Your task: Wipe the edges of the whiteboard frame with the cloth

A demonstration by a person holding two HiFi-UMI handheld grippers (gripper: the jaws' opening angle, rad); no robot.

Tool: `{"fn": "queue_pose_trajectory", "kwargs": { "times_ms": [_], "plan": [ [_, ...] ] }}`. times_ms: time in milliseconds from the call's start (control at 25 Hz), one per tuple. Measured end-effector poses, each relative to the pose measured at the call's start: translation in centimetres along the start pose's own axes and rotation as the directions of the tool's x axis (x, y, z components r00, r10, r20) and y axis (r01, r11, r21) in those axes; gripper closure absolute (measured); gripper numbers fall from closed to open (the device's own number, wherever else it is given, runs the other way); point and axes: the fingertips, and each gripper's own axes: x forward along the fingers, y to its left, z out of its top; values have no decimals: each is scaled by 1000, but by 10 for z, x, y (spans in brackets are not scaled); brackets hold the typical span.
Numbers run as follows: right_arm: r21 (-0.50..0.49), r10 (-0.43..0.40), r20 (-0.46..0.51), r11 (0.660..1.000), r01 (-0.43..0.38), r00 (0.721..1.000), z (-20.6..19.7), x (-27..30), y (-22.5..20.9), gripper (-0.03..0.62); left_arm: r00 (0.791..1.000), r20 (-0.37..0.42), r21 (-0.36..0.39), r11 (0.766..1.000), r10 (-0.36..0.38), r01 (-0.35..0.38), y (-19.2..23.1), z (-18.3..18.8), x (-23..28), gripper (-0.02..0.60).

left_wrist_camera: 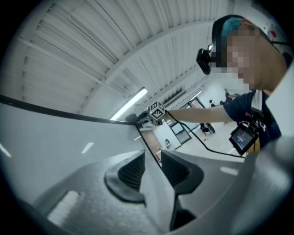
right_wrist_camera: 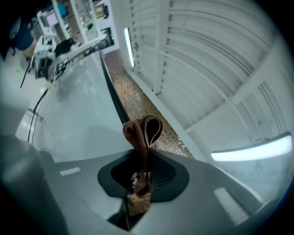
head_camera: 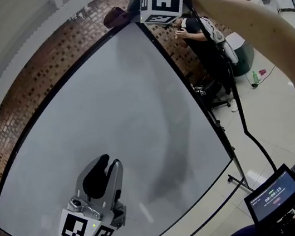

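The large whiteboard [head_camera: 115, 126] has a thin black frame [head_camera: 187, 88]. At its top right corner my right gripper [head_camera: 131, 10] is shut on a folded brown cloth [head_camera: 115, 17], and the cloth lies against the frame's corner. In the right gripper view the cloth [right_wrist_camera: 144, 133] sticks out in loops from the closed jaws of the right gripper [right_wrist_camera: 143, 151], with the frame [right_wrist_camera: 112, 92] running away beyond it. My left gripper [head_camera: 101, 171] is in front of the board's lower left part. Its jaws stand a little apart, the left gripper [left_wrist_camera: 150, 167] holding nothing, the frame's top edge [left_wrist_camera: 46, 109] beyond.
A brick wall [head_camera: 42, 65] stands behind the board. A person [head_camera: 201, 37] stands to the right of the board near a chair. The board's stand legs [head_camera: 243, 179] and a black cable [head_camera: 244, 120] cross the tiled floor. A small screen [head_camera: 272, 195] hangs at my chest.
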Motion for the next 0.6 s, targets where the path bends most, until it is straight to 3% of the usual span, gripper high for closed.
{"fn": "queue_pose_trajectory", "kwargs": {
  "times_ms": [80, 160, 320, 400, 600],
  "plan": [
    [183, 20, 85, 982, -36, 996, -2, -2, -3, 540, 1000, -4, -3, 1000, -12, 12, 0, 3, 5, 469],
    [356, 18, 152, 932, -72, 988, -9, -6, -7, 540, 999, -10, -6, 999, -33, 33, -2, 5, 12, 469],
    [624, -10, 275, 763, -170, 961, -30, -10, -7, 540, 996, -22, -22, 996, -92, 91, -11, 8, 29, 469],
    [664, -5, 324, 714, -223, 946, -37, -7, -2, 540, 994, -25, -29, 994, -110, 109, -15, 9, 37, 469],
    [673, 14, 387, 679, -293, 922, -45, -2, 15, 540, 992, -47, -45, 992, -120, 118, -18, 7, 41, 469]
  ]
}}
